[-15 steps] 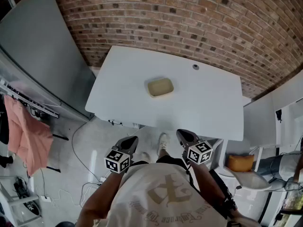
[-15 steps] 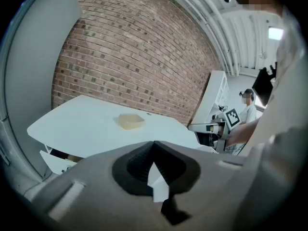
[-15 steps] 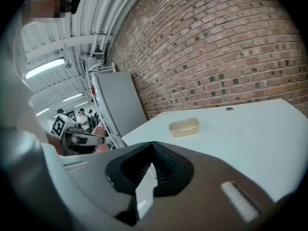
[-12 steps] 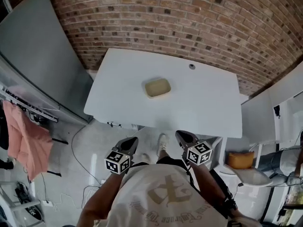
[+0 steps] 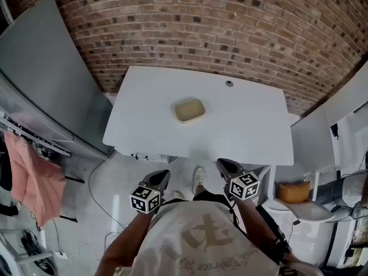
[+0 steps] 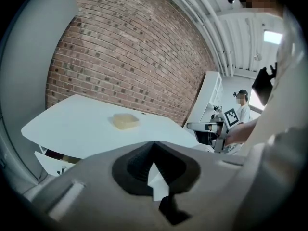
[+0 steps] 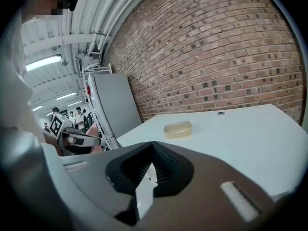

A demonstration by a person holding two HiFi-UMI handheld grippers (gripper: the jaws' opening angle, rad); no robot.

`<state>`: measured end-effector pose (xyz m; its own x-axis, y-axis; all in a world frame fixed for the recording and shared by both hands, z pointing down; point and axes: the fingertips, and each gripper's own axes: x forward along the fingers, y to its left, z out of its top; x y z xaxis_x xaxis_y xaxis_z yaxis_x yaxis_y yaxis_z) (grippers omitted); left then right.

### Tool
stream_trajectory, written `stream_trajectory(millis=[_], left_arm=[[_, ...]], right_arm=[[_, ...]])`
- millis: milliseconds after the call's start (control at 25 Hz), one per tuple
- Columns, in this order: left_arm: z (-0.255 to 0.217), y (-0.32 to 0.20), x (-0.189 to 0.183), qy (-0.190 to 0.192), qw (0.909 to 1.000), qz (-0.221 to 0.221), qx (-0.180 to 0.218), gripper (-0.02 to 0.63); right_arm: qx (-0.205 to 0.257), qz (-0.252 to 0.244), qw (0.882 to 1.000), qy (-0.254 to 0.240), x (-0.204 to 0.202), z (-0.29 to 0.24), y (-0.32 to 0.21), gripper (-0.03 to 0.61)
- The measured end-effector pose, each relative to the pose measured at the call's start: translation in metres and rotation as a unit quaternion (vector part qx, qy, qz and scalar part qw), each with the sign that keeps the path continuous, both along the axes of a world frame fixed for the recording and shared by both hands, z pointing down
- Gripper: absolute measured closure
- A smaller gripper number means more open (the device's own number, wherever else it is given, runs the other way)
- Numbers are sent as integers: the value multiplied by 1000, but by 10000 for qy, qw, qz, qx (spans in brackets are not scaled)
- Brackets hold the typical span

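- The pale yellow box (image 5: 189,110) is sitting on the white table (image 5: 247,131), a little left of the middle and toward the far side, with bare tabletop on every side of it.
- It is a shallow rectangle with rounded corners, looking cloudy and half-translucent in the right gripper view (image 7: 177,129) (whether anything is lying inside cannot be told).
- The left gripper (image 5: 162,175) is hanging close to the person's body, off the table's near edge and well apart from the box. Its jaws are meeting at the tips with nothing between them.
- The right gripper (image 5: 223,164) is hanging likewise at the right, with its jaws pressed together and empty, also well apart from the box.
- Only smooth tabletop and the table's near edge are lying between the grippers and the box.
- Both grippers are showing dark ribbed pads set in grey bodies.
- A small round grommet (image 5: 229,83) is sitting near the table's far edge, right of the box.
- A red brick wall (image 5: 230,27) is running behind the table, and a flat grey panel (image 5: 40,68) is standing at the left.
- A pink cloth (image 5: 34,177) is hanging at the near left.
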<state>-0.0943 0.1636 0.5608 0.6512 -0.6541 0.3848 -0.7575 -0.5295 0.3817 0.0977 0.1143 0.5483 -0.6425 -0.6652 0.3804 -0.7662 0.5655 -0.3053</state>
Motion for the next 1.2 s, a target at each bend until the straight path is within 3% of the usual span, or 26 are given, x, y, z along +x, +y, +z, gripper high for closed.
stream_trajectory(millis=[640, 1200], left_arm=[[4, -11, 4, -76, 9997, 89, -220, 611], [6, -89, 11, -152, 9991, 65, -382, 611]], right_arm=[[-219, -16, 9998, -38, 4, 7, -17, 571], [-356, -148, 9991, -174, -4, 17, -104, 571]])
